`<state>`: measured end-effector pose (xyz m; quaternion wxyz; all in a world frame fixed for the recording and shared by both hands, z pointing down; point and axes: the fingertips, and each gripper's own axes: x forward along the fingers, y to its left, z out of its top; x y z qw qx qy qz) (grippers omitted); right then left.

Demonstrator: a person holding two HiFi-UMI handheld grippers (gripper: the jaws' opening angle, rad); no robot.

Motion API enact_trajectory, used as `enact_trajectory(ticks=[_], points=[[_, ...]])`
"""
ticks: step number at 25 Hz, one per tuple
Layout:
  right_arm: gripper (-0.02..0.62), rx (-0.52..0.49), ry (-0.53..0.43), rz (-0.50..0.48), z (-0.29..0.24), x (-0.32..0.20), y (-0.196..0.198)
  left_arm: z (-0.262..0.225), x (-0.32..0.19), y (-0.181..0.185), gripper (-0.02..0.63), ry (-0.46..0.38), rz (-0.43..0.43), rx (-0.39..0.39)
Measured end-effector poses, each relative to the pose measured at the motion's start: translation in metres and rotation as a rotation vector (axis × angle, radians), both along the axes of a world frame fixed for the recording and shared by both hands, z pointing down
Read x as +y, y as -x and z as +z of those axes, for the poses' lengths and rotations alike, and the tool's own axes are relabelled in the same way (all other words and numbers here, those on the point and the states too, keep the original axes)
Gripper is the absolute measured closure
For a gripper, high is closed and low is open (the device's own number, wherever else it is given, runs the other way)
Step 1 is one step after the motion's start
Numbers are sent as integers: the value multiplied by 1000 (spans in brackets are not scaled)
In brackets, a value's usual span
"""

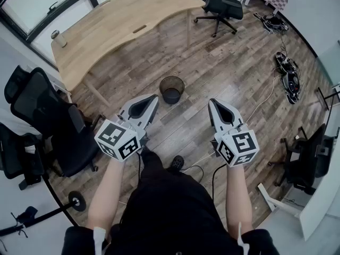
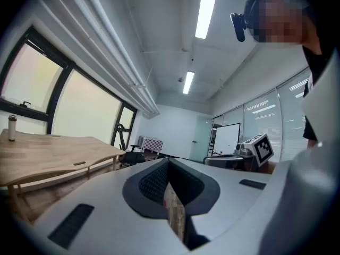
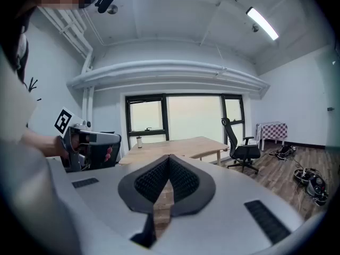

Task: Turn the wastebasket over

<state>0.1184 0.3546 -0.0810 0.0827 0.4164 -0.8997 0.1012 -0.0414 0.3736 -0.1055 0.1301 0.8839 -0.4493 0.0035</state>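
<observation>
floor (image 1: 228, 62): dark wood planks run across an office room, seen from above by a camera on the person's head.
wastebasket (image 1: 171, 89): a small round black mesh bin stands upright on the planks with its open mouth facing up. It sits ahead of both grippers and roughly between them, a little nearer the left one. Neither gripper touches it.
left gripper (image 1: 154, 98): a white two-jaw tool with a marker cube at its back, held out in front of the person's body and pointing toward the bin. In its own view the dark ribbed pads meet along a thin seam — the jaws are fully closed, with nothing held between them.
right gripper (image 1: 212, 103): the matching white tool on the other side, well apart from the left one and pointing forward. Its pads are pressed together in the same way and grip nothing; only a sliver of wood shows below the seam.
desk (image 1: 122, 20): a long, curved, light-wood table stands beyond the bin, toward the upper left and beside the windows.
bottle (image 1: 59, 38): a small pale container stands upright near the desk's left end.
office chair (image 1: 223, 4): a black swivel chair on castors stands at the desk's far right end.
second chair (image 1: 48, 121): a black high-backed chair stands close on the person's left.
cables (image 1: 287, 76): dark gear and a pale cord lie on the planks at the right — too small to identify further.
person: bare forearms reach forward from dark clothing, one hand behind each marker cube.
</observation>
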Motion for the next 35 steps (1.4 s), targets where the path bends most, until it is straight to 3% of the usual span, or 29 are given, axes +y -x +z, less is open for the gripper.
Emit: enact_trajectory(ticks=[23,29,35], points=[[561,-77,9,5,4,-3,-11,3,2,-12,591,23,-18,-21],[562,-82,26,4,11,-13,3,14,-3,5,591,56,-22,-24],[561,-51,53,16,25,-49,22,32,-47,28,591,74,-13,4]])
